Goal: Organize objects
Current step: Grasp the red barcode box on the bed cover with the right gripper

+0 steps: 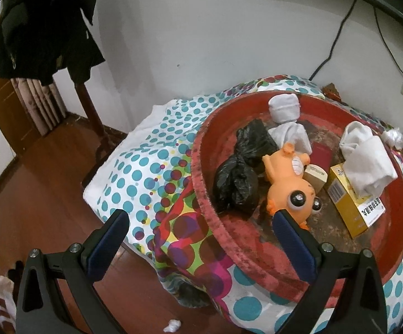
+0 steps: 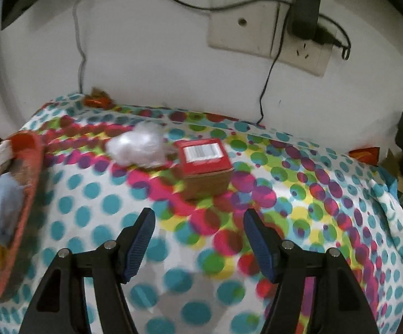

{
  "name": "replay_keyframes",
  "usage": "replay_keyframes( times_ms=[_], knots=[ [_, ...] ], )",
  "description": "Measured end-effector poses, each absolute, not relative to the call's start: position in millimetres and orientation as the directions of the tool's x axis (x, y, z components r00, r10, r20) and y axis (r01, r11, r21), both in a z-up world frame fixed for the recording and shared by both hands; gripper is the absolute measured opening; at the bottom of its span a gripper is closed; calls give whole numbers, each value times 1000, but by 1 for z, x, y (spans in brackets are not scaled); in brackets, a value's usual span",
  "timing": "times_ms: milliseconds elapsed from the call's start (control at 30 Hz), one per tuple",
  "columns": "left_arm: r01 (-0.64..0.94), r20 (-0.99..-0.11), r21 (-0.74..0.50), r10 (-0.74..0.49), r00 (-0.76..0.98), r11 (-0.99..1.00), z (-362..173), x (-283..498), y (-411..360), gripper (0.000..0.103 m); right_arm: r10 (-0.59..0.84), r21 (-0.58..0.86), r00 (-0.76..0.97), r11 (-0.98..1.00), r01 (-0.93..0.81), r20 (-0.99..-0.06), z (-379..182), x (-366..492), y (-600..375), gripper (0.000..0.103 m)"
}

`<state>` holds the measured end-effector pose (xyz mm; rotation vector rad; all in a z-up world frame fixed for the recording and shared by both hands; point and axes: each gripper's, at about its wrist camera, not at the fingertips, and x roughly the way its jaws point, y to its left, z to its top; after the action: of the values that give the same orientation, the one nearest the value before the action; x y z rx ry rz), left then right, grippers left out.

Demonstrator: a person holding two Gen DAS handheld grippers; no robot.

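The red box [image 2: 204, 164] stands on the dotted cloth [image 2: 95, 194] just ahead of the right tongs [image 2: 198, 220], its barcode face up and its long axis running across the right wrist view. A white wad [image 2: 137, 148] lies just beside it on the left. The right tongs stand wide apart with nothing between them.

The left tongs [image 1: 201, 222] are also apart and empty, hovering over the near rim of the red basin [image 1: 198, 167]. In the basin an orange toy [image 1: 290, 178] lies on its back, head toward the tongs, long axis running away from them. Beside it lie two black bags [image 1: 237, 183], a white bundle [image 1: 285, 111], a yellow box [image 1: 351, 208] with white cloth [image 1: 368, 164] on top, and a small tan box [image 1: 317, 176].

The right view is blurred; the basin there is cut off at the left edge and its contents are hard to make out. The toy's lower head is hidden behind one left finger.

The cloth covers the whole surface, which stands against a white wall [image 2: 159, 55] with a socket plate [image 2: 257, 27] and cables. Left of it are wooden floor [image 1: 48, 194] and a dark coat [image 1: 48, 22].
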<state>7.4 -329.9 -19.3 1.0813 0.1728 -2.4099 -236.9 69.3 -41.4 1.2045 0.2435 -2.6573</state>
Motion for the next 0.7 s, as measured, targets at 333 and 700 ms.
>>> replay_keyframes(
  times_ms=[333,700],
  knots=[
    [424,-678,220,-450,-582,-879,-12,5,-299,103,-158,-60,-616,-946,318,-772,-62,-287,64,68],
    [286,-669,248,-378,-641,-925,12,-24,-240,103,-148,-68,-637,-951,302,-757,-66,-274,64,48]
  ],
)
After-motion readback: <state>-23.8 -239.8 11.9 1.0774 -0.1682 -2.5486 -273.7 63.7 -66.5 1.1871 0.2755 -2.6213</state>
